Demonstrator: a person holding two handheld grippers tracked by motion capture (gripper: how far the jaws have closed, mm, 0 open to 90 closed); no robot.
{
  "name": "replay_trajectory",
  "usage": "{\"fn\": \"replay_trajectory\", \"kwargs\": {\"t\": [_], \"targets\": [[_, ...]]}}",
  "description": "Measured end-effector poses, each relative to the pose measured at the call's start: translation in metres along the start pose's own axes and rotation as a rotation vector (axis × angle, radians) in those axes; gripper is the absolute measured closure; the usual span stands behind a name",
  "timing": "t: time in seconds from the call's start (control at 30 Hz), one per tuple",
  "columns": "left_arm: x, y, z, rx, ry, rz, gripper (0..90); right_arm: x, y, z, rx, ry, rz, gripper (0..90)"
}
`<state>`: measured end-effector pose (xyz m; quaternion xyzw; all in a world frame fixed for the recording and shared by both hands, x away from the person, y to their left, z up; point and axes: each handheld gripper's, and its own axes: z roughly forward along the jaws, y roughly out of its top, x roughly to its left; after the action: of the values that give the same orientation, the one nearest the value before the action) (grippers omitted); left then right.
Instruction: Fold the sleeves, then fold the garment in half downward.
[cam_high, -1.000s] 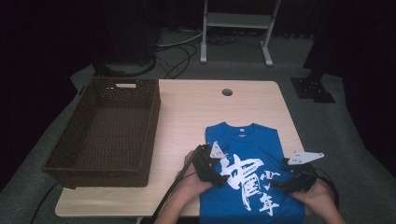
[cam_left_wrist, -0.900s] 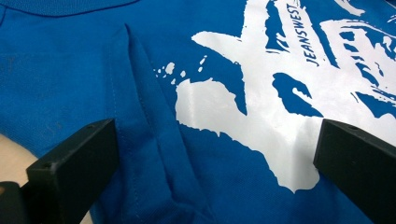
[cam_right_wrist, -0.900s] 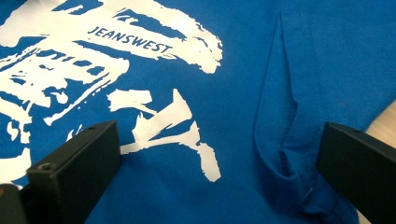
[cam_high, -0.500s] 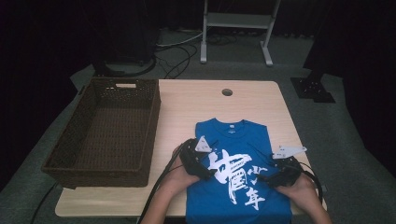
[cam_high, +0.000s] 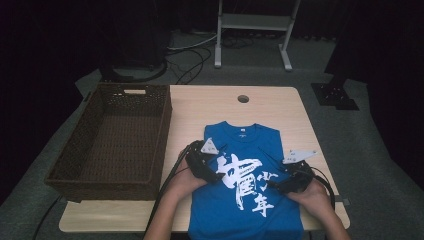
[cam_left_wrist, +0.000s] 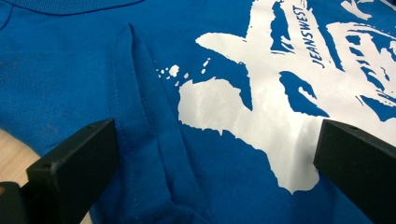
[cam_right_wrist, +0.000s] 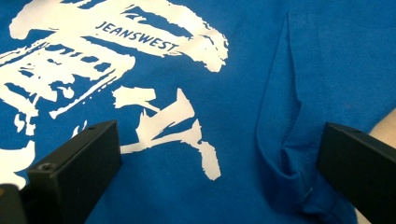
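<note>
- A blue cotton T-shirt (cam_high: 247, 175) with white print is spread flat on the pale wooden surface (cam_high: 280, 107), beside a dark wicker basket (cam_high: 117, 137).
- The left hand-held gripper (cam_high: 220, 176) is held apart over a fabric fold.
- The right hand-held gripper (cam_high: 274, 189) is likewise held apart.

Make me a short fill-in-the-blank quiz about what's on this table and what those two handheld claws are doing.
1. The T-shirt lying flat on the table is ____ with a white print.
2. The left claw and right claw both have their jaws ____ over the shirt.
3. The brown wicker basket sits to the ____ of the shirt, seen from the person's side.
4. The small word printed on the shirt reads ____.

Missing words: blue; open; left; JEANSWEST
</note>
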<state>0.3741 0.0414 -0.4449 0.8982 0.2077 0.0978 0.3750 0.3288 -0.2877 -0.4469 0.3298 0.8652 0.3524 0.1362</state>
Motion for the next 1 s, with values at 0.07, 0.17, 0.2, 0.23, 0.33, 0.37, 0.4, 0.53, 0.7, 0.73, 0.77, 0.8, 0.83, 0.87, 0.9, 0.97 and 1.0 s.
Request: {"fn": "replay_trajectory", "kwargs": {"t": [0.07,0.17,0.2,0.23,0.33,0.37,0.4,0.53,0.7,0.73,0.77,0.8,0.83,0.87,0.9,0.97,1.0], "targets": [[0.000,0.000,0.001,-0.001,0.003,-0.003,0.0,-0.001,0.001,0.001,-0.001,0.000,0.000,0.0],[-0.001,0.000,0.000,-0.001,0.011,-0.009,0.0,-0.001,0.000,0.001,-0.001,0.001,-0.001,0.0],[-0.002,0.000,0.000,0.000,0.015,-0.012,0.0,-0.001,0.000,0.001,-0.001,0.002,-0.001,0.0],[-0.002,0.000,0.000,0.000,0.015,-0.012,0.0,-0.002,0.000,0.000,-0.001,0.004,-0.003,0.0],[-0.003,-0.001,-0.001,0.000,0.022,-0.018,0.0,-0.002,0.000,0.000,-0.001,0.006,-0.006,0.0],[-0.003,-0.001,-0.001,0.000,0.022,-0.018,0.0,-0.002,0.000,0.000,-0.001,0.006,-0.007,0.0],[-0.005,-0.002,-0.002,0.001,0.027,-0.022,0.0,-0.002,0.000,0.000,-0.001,0.007,-0.007,0.0],[-0.010,-0.003,-0.003,0.000,0.037,-0.032,0.0,-0.003,0.000,0.000,0.001,0.015,-0.016,0.0],[-0.011,-0.003,-0.003,0.001,0.039,-0.034,0.0,-0.007,0.000,0.000,-0.004,0.037,-0.036,0.0],[-0.011,-0.003,-0.003,0.001,0.039,-0.035,0.0,-0.007,0.000,-0.001,-0.008,0.039,-0.033,0.0],[-0.011,-0.003,-0.003,0.001,0.039,-0.035,0.0,-0.008,0.000,-0.002,-0.019,0.040,-0.034,0.0],[-0.011,-0.003,-0.003,0.000,0.039,-0.036,0.0,-0.008,0.000,-0.003,-0.031,0.039,-0.038,0.0],[-0.011,-0.003,-0.003,0.000,0.039,-0.036,0.0,-0.008,0.000,-0.004,-0.038,0.039,-0.035,0.0],[-0.011,-0.003,-0.003,0.000,0.042,-0.038,0.0,-0.009,0.000,-0.005,-0.040,0.038,-0.036,0.0],[-0.012,-0.003,-0.003,0.000,0.045,-0.041,0.0,-0.009,0.000,-0.006,-0.043,0.035,-0.040,0.0],[-0.012,-0.003,-0.003,0.001,0.048,-0.044,0.0,-0.011,0.000,-0.007,-0.050,0.038,-0.029,0.0],[-0.012,-0.003,-0.003,0.000,0.053,-0.048,0.0,-0.012,0.000,-0.007,-0.049,0.037,-0.027,0.0]]}}
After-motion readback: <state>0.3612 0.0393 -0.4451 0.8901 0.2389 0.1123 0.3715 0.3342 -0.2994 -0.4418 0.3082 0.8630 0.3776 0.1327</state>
